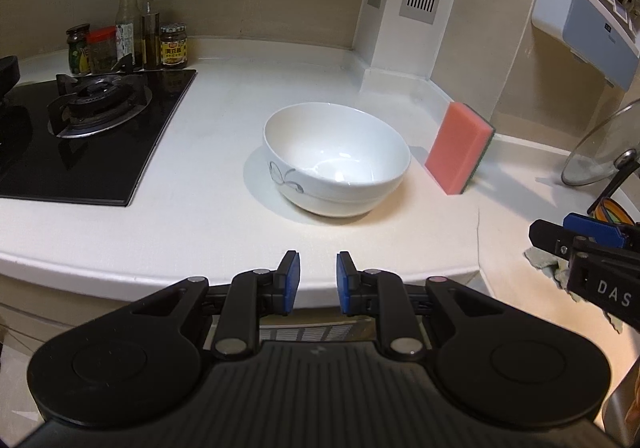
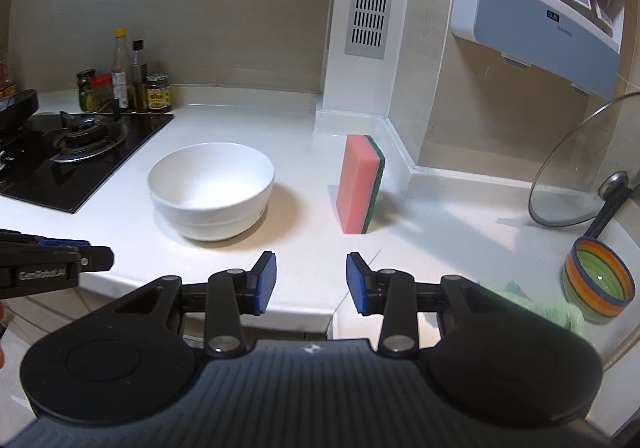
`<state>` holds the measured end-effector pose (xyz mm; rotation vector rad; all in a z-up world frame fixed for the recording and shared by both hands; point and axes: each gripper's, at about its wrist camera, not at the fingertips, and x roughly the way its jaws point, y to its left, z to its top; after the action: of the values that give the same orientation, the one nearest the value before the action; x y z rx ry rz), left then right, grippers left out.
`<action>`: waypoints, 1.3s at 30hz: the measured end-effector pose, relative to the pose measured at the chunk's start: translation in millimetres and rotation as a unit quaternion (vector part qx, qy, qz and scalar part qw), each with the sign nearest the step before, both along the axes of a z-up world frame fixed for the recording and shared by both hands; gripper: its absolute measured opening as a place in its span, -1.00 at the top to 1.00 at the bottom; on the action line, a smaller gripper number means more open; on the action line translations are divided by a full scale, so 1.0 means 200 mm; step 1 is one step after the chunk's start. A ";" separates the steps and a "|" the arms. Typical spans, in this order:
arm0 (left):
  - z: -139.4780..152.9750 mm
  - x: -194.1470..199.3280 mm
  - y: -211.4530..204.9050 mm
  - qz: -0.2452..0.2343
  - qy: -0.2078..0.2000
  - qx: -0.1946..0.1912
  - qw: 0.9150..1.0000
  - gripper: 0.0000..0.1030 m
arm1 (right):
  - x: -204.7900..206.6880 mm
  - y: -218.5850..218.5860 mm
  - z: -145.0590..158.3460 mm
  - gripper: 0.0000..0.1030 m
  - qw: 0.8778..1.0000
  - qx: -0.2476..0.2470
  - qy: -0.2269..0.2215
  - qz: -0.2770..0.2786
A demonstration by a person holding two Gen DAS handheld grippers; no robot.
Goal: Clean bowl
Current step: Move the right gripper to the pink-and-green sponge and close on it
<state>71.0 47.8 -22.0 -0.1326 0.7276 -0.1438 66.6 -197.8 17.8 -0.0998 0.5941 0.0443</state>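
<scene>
A white bowl with a grey line pattern stands upright and empty on the white counter; it also shows in the right wrist view. A pink sponge with a green scouring side stands on edge to the bowl's right, also in the right wrist view. My left gripper is open and empty, at the counter's front edge, short of the bowl. My right gripper is open and empty, at the front edge, short of the sponge. Each gripper shows at the side of the other's view.
A black gas hob lies at the left with sauce bottles and jars behind it. A white vented column stands at the back. A glass pot lid, a striped cup and a green cloth are at the right.
</scene>
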 end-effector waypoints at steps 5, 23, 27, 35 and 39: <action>0.01 0.17 0.04 -0.006 0.002 -0.010 1.000 0.56 | 0.18 -0.03 0.00 0.35 1.000 0.001 0.007 -0.009; 0.12 0.64 0.16 0.002 0.032 -0.001 0.999 0.56 | 0.70 -0.20 0.00 0.35 0.999 0.017 -0.022 -0.018; 0.11 0.66 0.16 0.018 0.034 0.007 0.999 0.56 | 0.79 -0.20 -0.03 0.35 1.000 0.002 -0.016 -0.002; 0.10 0.70 0.16 0.023 0.039 0.002 0.999 0.56 | 0.94 -0.21 -0.08 0.35 1.000 -0.028 0.007 0.011; 0.10 0.72 0.16 0.024 0.045 0.007 0.999 0.56 | 0.99 -0.21 -0.10 0.35 0.999 -0.034 0.026 0.019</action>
<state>214.8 78.9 -2.6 -0.1435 0.8151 -0.0866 265.3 -240.3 -3.1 -0.1757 0.6460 0.0641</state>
